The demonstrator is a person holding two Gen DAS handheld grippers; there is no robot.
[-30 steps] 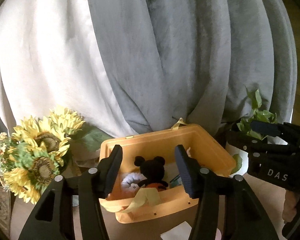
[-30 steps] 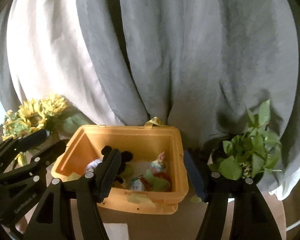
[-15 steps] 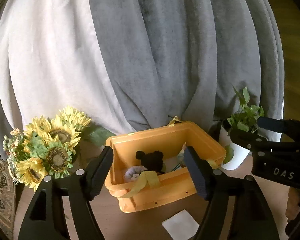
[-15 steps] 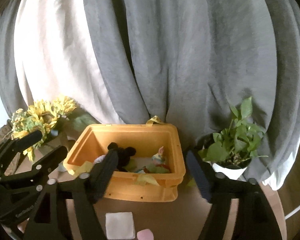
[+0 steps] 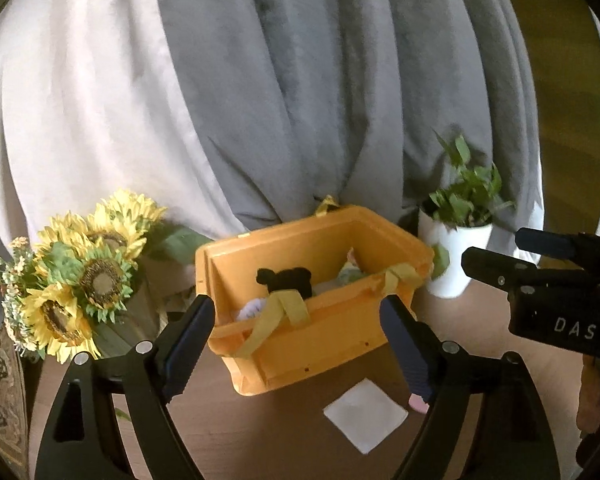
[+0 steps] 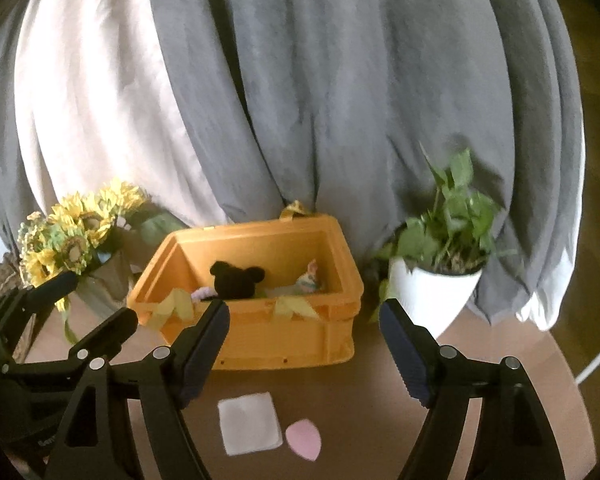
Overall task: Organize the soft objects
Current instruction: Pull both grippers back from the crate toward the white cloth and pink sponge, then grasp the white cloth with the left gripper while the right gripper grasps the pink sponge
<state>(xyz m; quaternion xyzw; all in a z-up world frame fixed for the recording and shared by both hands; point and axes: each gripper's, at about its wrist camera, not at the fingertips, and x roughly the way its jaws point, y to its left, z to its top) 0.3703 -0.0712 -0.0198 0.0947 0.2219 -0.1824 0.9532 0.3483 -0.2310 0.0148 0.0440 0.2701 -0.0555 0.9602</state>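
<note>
An orange plastic crate [image 5: 324, 332] [image 6: 284, 336] stands on the brown table. Inside it sit a black mouse-eared plush [image 5: 288, 280] [image 6: 236, 278], a small pastel toy [image 6: 310, 278] and other soft bits, with yellow straps draped over its rim. In front of the crate lie a white square pad [image 5: 366, 414] [image 6: 250, 422] and a pink teardrop sponge [image 6: 304, 442]. My left gripper [image 5: 300, 344] is empty, back from the crate, its jaws opening. My right gripper [image 6: 304, 344] is open and empty, also short of the crate. Each gripper shows at the edge of the other's view.
A sunflower bunch [image 5: 80, 276] [image 6: 76, 236] stands left of the crate. A potted green plant in a white pot [image 5: 456, 256] [image 6: 436, 292] stands to its right. Grey and white curtains [image 6: 300, 100] hang behind. The table's round edge curves at the right.
Both grippers have drawn back from the crate and widened their jaws. The crate now looks smaller, and the white pad and pink sponge have come into view.
</note>
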